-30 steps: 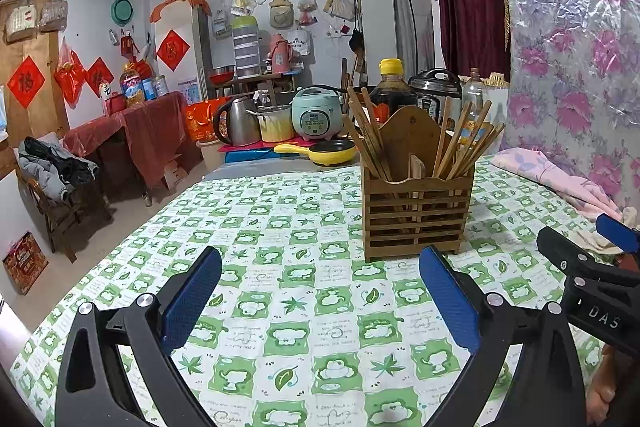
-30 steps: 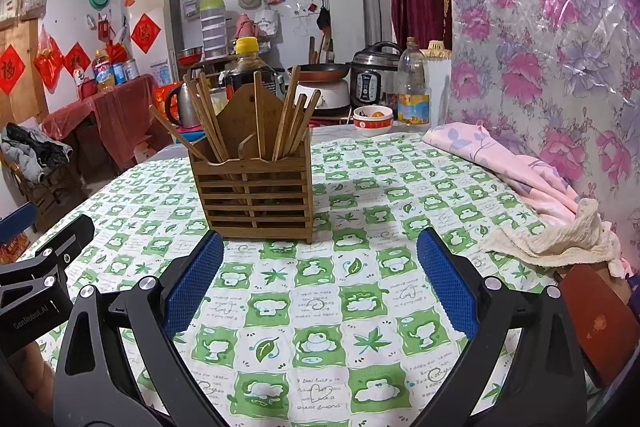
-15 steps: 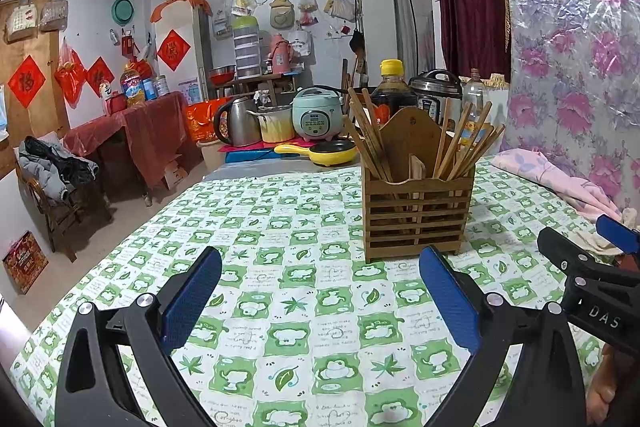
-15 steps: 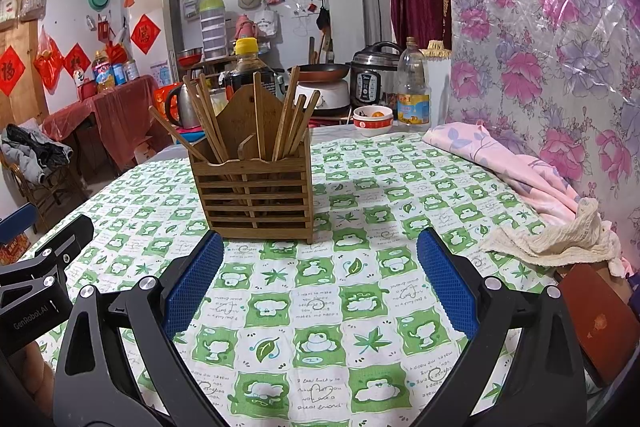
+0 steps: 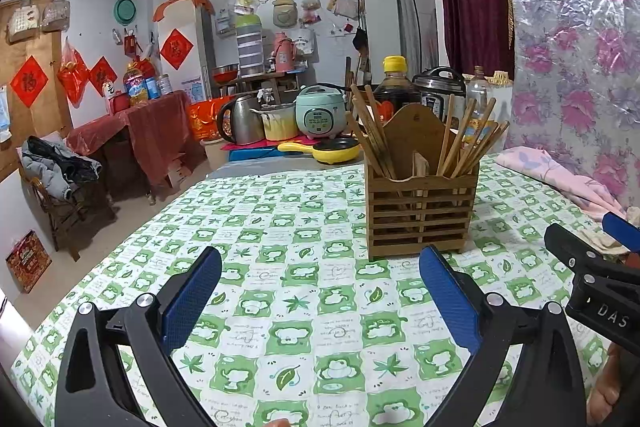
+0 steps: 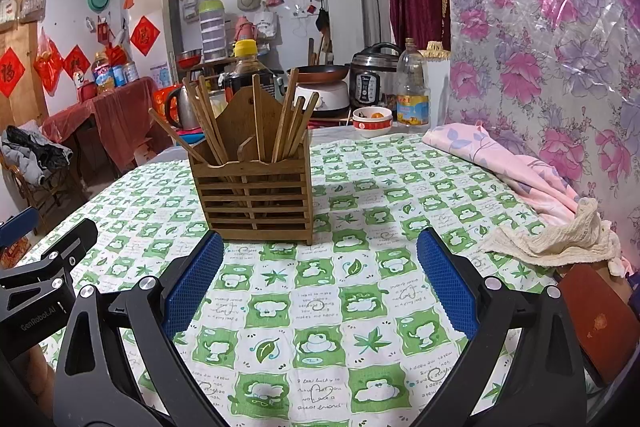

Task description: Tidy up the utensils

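Chopstick holder [image 6: 251, 197] upright just beyond both wide, empty claws: left [image 5: 320, 297], right [image 6: 318, 283]

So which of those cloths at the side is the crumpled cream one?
The cream rag, bunched up nearest the right tongs; the pink floral cloth lies behind it.

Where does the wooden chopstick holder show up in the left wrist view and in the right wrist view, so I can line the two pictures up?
Left wrist view: the wooden chopstick holder stands right of centre on the checked tablecloth, beyond the open left gripper.
Right wrist view: the holder stands left of centre, beyond the open right gripper.
Shared landmark: the yellow-capped dark bottle behind the holder.
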The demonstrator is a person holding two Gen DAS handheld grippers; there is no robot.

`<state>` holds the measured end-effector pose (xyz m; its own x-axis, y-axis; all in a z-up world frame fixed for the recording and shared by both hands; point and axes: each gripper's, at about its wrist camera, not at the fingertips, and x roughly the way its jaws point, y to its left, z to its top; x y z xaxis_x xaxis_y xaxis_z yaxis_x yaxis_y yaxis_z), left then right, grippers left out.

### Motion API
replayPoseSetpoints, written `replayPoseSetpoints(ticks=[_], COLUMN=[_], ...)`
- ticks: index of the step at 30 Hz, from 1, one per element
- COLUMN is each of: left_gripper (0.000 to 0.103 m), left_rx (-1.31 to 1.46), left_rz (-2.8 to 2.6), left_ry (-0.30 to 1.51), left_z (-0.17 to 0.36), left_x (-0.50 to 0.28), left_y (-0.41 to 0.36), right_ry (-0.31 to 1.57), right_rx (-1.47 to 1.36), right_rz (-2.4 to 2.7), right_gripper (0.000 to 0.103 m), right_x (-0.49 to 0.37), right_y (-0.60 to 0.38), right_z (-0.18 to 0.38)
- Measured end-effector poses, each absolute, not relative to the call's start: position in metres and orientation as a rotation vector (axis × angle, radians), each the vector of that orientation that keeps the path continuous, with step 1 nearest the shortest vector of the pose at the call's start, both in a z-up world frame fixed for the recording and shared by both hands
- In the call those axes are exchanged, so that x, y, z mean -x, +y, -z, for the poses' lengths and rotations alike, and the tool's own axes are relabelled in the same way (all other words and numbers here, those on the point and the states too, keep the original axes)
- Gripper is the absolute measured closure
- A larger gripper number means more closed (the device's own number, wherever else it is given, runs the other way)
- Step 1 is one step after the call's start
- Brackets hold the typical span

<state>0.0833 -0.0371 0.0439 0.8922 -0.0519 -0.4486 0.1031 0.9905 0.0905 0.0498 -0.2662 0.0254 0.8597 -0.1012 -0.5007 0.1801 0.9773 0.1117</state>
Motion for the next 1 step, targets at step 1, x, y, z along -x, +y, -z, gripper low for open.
replayPoseSetpoints(ticks=[1], left_gripper=[0.006], left_rx=[-0.114], left_rz=[0.081], left_ry=[0.461], left_z=[-0.0437], left_x=[-0.0832], left_y=[-0.0374], right_ry=[0.516], right_rx=[-0.157], right_rz=[0.148], right_gripper=[0.009], right_x=[-0.0493], right_y=[-0.2674], right_z=[-0.0257])
